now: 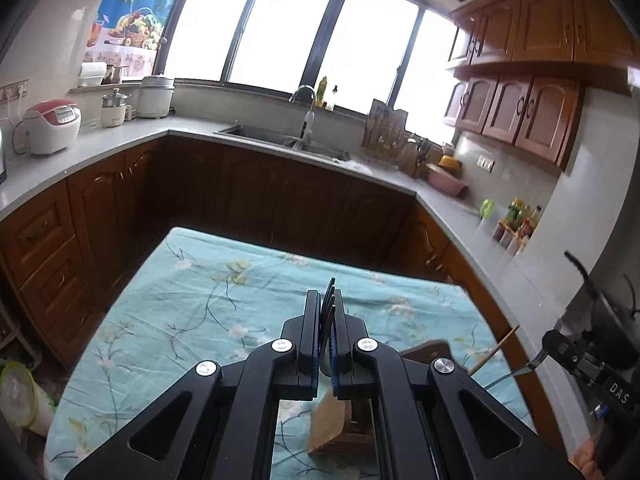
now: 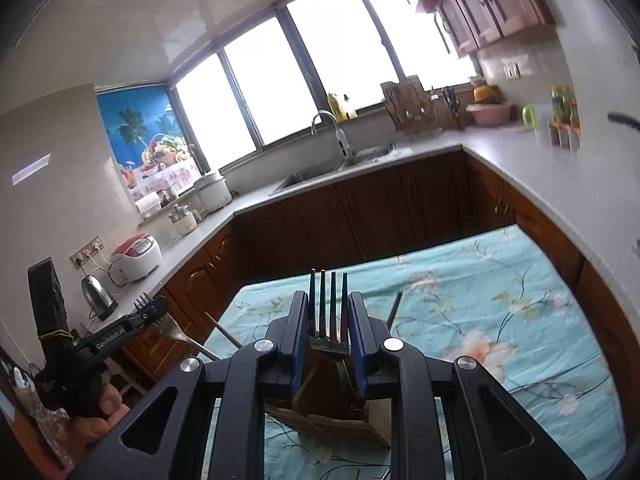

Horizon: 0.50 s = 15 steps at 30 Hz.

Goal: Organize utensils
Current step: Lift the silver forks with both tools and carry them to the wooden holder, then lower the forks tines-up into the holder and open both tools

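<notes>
My left gripper (image 1: 328, 304) is shut on a metal fork (image 1: 329, 300), seen edge-on with tines pointing forward. It also shows in the right wrist view (image 2: 148, 312) at the left, its fork reaching down to the right. My right gripper (image 2: 328, 312) is shut on a second fork (image 2: 328, 304), tines up and flat to the camera. It also shows in the left wrist view (image 1: 560, 344) at the right edge. Both hover above a wooden utensil holder (image 2: 344, 420), also in the left wrist view (image 1: 332, 428), on the teal floral tablecloth (image 1: 200, 300).
A chopstick (image 1: 494, 350) and other handles (image 2: 394, 308) stick up out of the holder. Brown cabinets and a grey counter (image 1: 120, 140) ring the table, with a sink (image 1: 280, 138), rice cookers (image 1: 52, 126) and a kettle (image 2: 98, 296).
</notes>
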Available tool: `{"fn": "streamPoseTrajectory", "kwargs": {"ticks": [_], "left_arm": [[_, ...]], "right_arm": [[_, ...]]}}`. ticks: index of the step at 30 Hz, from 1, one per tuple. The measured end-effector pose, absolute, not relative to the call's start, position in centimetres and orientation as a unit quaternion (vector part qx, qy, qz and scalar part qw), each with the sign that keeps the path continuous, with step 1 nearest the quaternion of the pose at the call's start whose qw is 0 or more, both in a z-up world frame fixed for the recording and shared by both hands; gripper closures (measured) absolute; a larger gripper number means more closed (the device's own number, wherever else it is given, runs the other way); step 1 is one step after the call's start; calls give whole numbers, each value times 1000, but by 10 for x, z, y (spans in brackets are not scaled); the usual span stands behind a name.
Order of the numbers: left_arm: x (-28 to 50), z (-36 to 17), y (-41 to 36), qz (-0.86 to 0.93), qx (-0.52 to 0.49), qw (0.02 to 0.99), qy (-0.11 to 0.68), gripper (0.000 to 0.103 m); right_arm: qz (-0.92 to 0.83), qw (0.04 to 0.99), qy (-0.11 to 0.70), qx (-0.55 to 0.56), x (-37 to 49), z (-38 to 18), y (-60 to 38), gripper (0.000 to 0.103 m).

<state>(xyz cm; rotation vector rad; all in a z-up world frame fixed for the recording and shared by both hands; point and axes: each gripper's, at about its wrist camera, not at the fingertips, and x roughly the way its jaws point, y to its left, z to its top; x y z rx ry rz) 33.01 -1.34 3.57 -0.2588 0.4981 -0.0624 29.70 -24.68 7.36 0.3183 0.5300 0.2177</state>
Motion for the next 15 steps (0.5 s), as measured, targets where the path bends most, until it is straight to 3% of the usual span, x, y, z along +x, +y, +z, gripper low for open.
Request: {"fn": "streamPoseTrajectory", "kwargs": {"ticks": [15], "left_arm": [[365,13,-18,-37,-115,951,283,101]], "right_arm": [[101,929,307,182,318,18,-249,83]]}}
